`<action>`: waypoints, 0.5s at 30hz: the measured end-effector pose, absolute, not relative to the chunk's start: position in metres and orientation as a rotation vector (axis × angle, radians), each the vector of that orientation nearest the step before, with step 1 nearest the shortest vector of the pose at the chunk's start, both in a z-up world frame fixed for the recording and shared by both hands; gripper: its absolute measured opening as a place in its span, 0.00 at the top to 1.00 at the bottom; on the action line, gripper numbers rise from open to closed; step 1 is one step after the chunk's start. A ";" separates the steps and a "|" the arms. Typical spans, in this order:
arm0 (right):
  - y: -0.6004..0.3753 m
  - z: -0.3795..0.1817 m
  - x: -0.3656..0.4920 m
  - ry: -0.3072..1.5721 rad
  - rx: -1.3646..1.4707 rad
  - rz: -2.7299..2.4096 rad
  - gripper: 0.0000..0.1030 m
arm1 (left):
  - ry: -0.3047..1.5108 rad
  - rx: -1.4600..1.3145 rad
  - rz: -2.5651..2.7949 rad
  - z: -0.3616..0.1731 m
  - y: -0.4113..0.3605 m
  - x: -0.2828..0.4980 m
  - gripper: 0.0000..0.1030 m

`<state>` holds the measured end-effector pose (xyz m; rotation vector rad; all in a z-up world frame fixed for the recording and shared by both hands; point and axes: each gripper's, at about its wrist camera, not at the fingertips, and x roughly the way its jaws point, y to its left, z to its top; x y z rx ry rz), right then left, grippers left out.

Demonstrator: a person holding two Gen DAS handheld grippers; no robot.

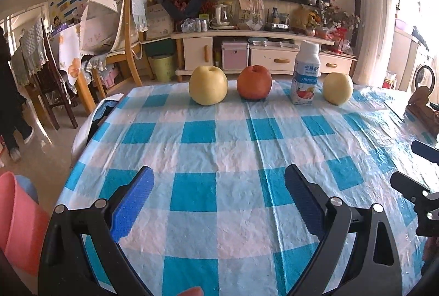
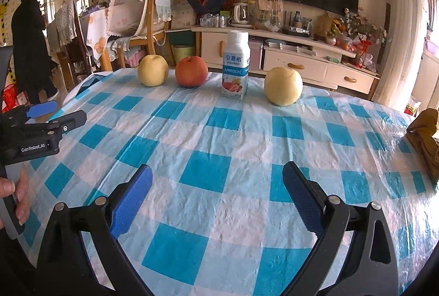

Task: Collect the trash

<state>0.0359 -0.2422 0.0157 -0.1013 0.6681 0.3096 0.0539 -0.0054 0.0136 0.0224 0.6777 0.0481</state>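
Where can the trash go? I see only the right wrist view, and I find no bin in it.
Observer: The left wrist view shows a pink container, probably a bin, low down to the left of the table.
Operator: Is the left hand-held gripper open? I see it only from the side.
Observer: Yes. In its own view the left hand-held gripper has its jaws wide apart, with only the tablecloth between them.
Operator: Does anything stand behind that container?
Observer: A blue rounded thing shows just behind its rim; too little is visible to name it.
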 end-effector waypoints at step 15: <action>-0.240 0.011 0.038 0.676 -0.110 0.319 0.07 | 0.686 0.015 0.042 0.015 -0.006 0.053 0.08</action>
